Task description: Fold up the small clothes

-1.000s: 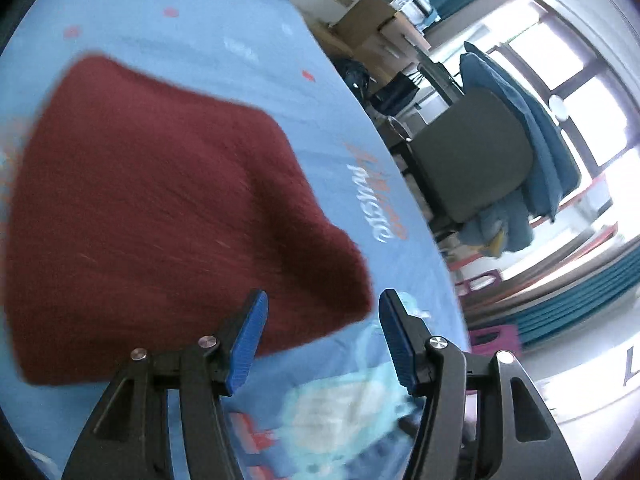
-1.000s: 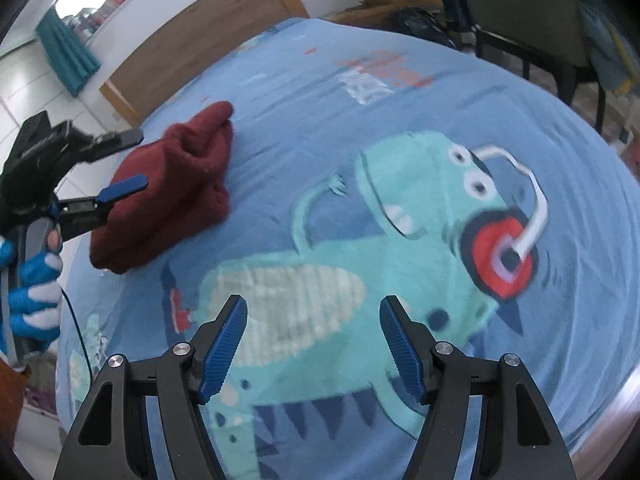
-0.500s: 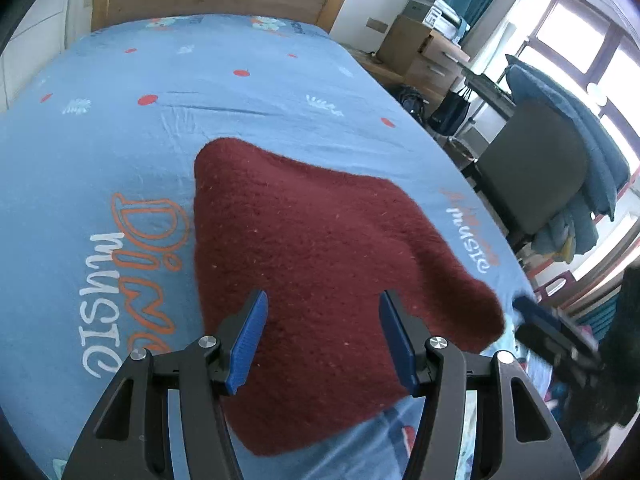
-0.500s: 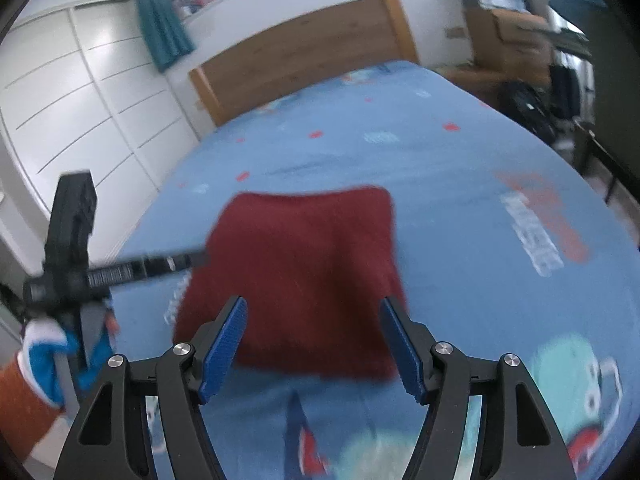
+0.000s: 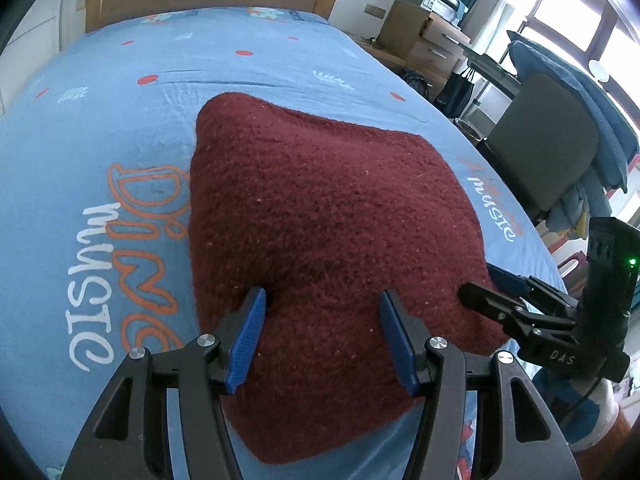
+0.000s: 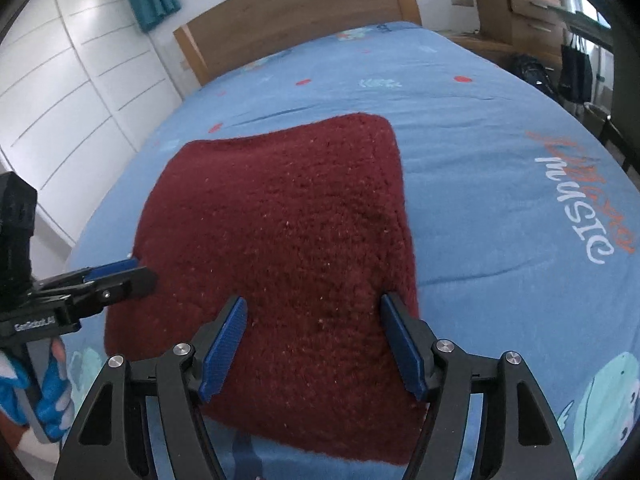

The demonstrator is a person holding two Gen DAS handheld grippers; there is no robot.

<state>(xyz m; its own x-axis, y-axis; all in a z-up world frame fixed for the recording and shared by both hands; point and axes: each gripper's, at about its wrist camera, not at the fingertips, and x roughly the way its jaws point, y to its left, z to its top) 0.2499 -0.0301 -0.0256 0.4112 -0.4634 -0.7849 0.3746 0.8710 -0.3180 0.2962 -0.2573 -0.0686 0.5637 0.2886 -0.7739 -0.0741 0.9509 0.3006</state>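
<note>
A dark red knitted garment lies spread flat on the blue printed bed sheet; it also shows in the right wrist view. My left gripper is open, its blue pads over the garment's near edge, left part. My right gripper is open over the near edge, right part. The right gripper shows in the left wrist view at the garment's right corner. The left gripper shows in the right wrist view at the left edge.
A wooden headboard stands at the far end of the bed. White wardrobe doors are on the left. A dark chair with blue clothes, cardboard boxes and bags stand to the right of the bed.
Both grippers have swung round and moved in over the garment's near edge. The garment lay bunched a second ago and now lies flat. Both stay open.
</note>
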